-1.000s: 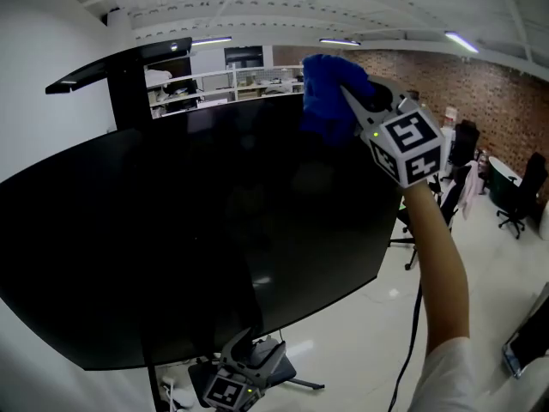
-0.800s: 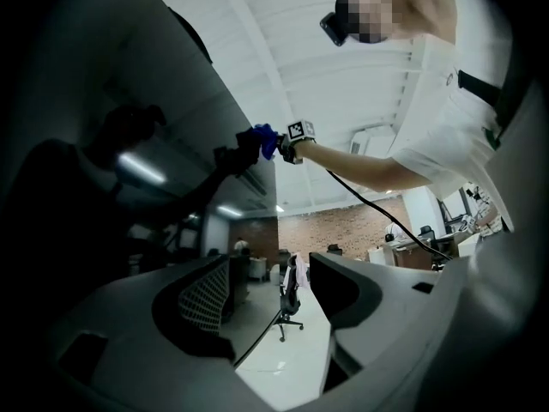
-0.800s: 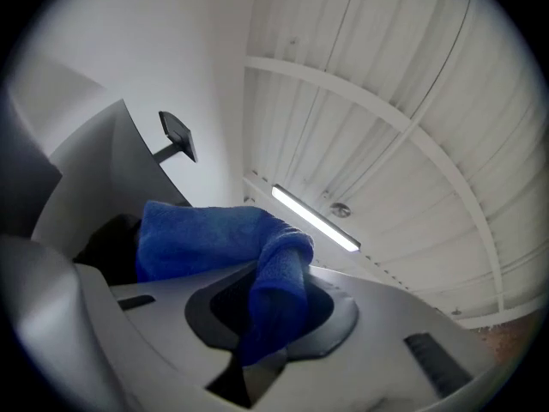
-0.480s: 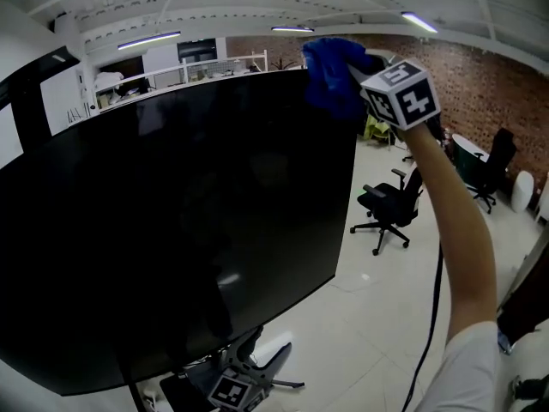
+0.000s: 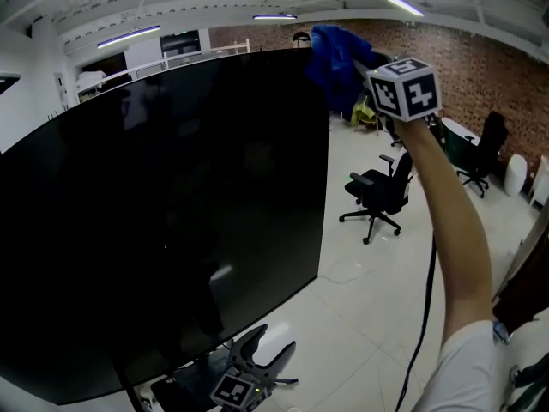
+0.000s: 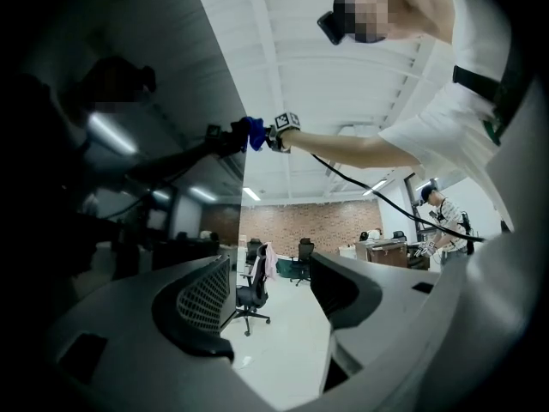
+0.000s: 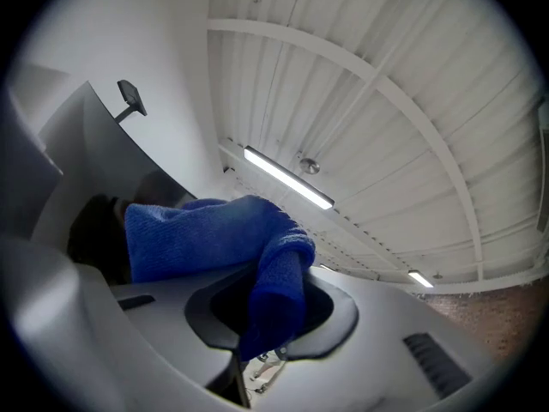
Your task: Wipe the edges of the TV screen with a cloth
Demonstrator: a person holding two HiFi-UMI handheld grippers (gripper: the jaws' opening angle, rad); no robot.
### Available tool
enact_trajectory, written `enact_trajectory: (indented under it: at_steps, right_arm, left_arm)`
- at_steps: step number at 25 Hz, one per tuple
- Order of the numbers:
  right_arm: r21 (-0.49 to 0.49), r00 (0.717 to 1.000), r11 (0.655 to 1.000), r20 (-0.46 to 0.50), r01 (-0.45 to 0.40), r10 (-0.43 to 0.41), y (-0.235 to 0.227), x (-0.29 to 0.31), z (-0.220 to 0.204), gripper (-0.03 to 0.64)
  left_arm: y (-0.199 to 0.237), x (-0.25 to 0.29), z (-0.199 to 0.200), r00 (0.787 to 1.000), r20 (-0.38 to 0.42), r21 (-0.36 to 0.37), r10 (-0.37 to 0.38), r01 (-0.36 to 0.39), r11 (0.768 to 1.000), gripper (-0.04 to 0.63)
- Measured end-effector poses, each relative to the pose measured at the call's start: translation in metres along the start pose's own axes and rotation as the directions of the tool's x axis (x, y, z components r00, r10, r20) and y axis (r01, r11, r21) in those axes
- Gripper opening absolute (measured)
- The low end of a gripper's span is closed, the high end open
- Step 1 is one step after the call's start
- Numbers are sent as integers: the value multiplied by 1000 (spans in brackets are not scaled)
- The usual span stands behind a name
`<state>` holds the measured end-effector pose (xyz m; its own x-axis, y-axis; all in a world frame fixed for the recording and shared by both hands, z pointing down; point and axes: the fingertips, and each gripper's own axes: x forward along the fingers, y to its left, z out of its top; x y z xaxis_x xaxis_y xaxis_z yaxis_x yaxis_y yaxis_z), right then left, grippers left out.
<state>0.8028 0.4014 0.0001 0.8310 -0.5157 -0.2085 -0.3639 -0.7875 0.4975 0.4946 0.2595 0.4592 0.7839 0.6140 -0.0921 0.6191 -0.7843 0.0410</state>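
Lowest and closest in the head view, the left gripper hangs beneath the bottom edge of the TV screen, beside the stand's dark base. In its own view the left gripper has its jaws wide apart with nothing between them, only pale floor and a far room showing through the gap.

The black TV screen fills most of the head view and leans away to the right. A person's bare right arm reaches up past the screen's right edge. At the top right corner of the screen, the right gripper holds a blue cloth against the edge. In the right gripper view the jaws are clamped on a fold of the blue cloth, and the rest bunches up ahead of the right gripper.

Farther off, a black office chair stands on the pale floor, with a brick wall behind it.
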Motion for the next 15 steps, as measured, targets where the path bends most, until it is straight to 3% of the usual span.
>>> enact_trajectory:
  at_steps: [4, 8, 15]
  right_arm:
    - [36, 998, 998, -45, -45, 46, 18, -2, -39, 89]
    - [-32, 983, 991, -139, -127, 122, 65, -2, -106, 84]
    - [156, 939, 964, -239, -214, 247, 156, -42, -260, 83]
  left_arm:
    - [1, 4, -13, 1000, -11, 10, -17, 17, 1000, 270]
    - [-5, 19, -17, 999, -26, -1, -41, 41, 999, 270]
    - [-17, 37, -42, 995, -63, -39, -74, 72, 997, 270]
